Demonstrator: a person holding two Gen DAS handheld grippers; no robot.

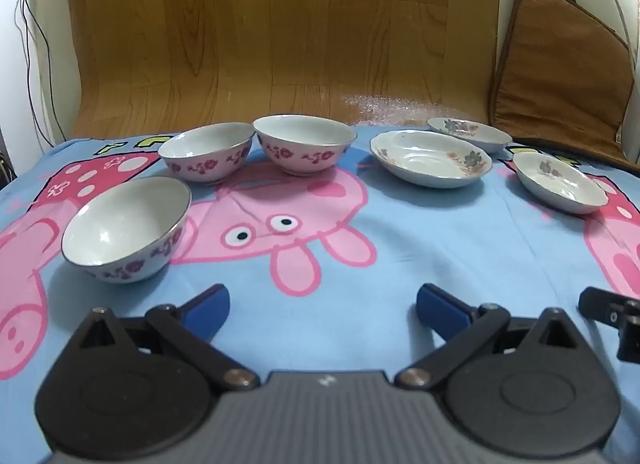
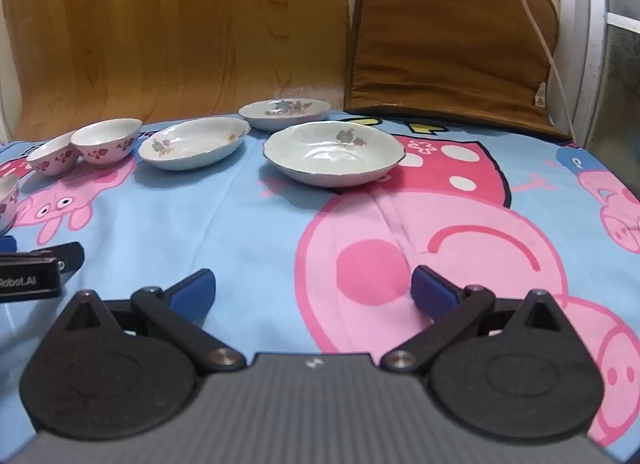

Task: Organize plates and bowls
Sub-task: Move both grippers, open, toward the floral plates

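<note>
A: Left to right, what have we got?

B: Left wrist view: three bowls on the cloth (image 1: 440,248). Near bowl (image 1: 126,230) at left, tilted toward us. Mid bowl (image 1: 206,152) behind it, rim touching the far bowl (image 1: 305,143).

A: Plates?

B: Three, right of the bowls. Big plate (image 1: 431,158) near centre, back plate (image 1: 469,132) just behind it, right plate (image 1: 560,182) apart at the edge. All upright, none stacked.

A: Left gripper (image 1: 322,306)?

B: Jaws spread wide, nothing between them, low over the cloth in front of the bowls.

A: Right gripper (image 2: 312,290)?

B: Same: fingers wide apart, empty. We see the right plate (image 2: 335,154) straight ahead of it, the big plate (image 2: 195,141) to its left, the back plate (image 2: 285,109) behind.

A: Background?

B: Wood panel (image 1: 280,32) behind the cloth, brown cushion (image 2: 452,36) leaning at right.
</note>
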